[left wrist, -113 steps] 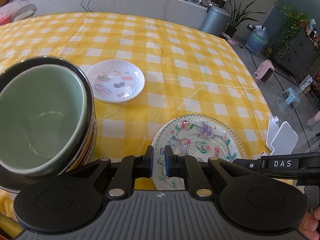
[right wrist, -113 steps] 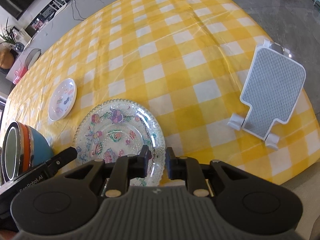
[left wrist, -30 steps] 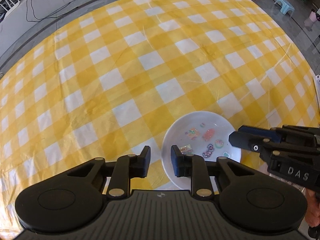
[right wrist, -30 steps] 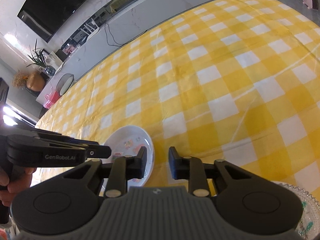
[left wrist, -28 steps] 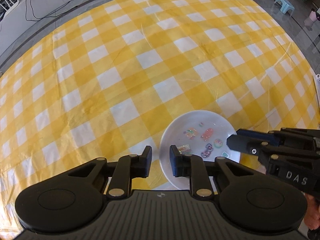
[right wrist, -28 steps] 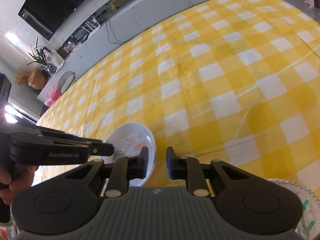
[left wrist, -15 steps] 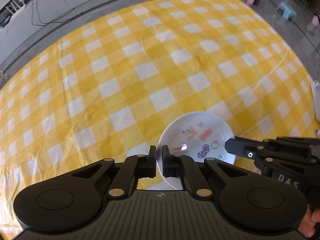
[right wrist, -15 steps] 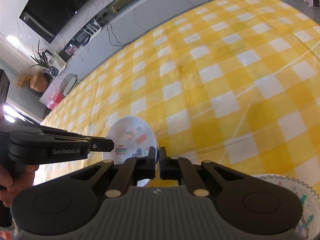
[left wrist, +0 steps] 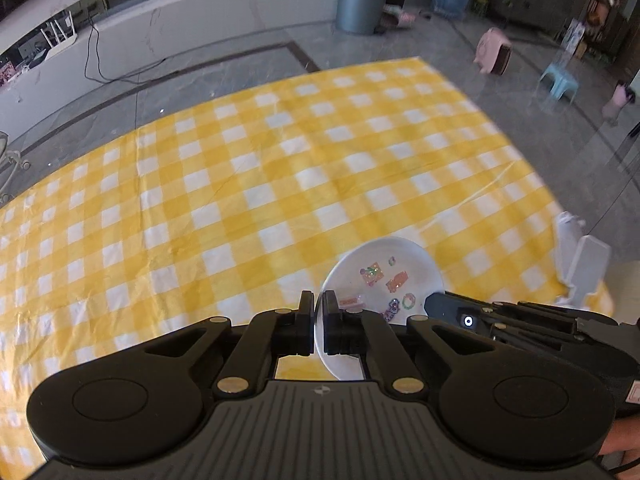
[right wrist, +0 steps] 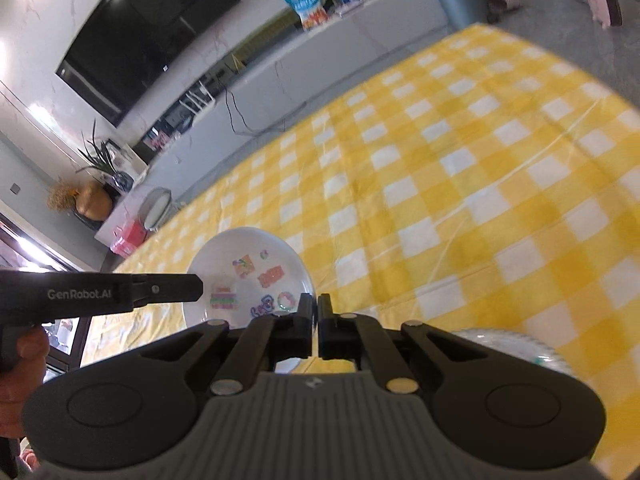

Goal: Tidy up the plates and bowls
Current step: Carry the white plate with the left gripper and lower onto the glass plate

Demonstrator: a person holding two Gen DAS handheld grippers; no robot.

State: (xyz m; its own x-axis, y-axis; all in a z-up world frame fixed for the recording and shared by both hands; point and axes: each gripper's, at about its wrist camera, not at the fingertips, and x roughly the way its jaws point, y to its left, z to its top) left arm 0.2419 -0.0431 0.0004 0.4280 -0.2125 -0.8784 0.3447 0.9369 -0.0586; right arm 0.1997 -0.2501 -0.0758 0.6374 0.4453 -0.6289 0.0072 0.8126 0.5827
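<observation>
2 grippers, left gripper (left wrist: 317,320) and right gripper (right wrist: 316,320), pinch 1 white plate (left wrist: 384,276).

surface: table, yellow checked cloth (left wrist: 248,200) | on it: glass plate (right wrist: 516,346); white stand (left wrist: 586,272)

Beyond the small white plate (left wrist: 394,270), pinched at opposite rim edges by the left gripper (left wrist: 316,312) and right gripper (right wrist: 315,314), checked cloth (left wrist: 240,200) lay open; a patterned glass plate (right wrist: 516,346) sat near its right.
</observation>
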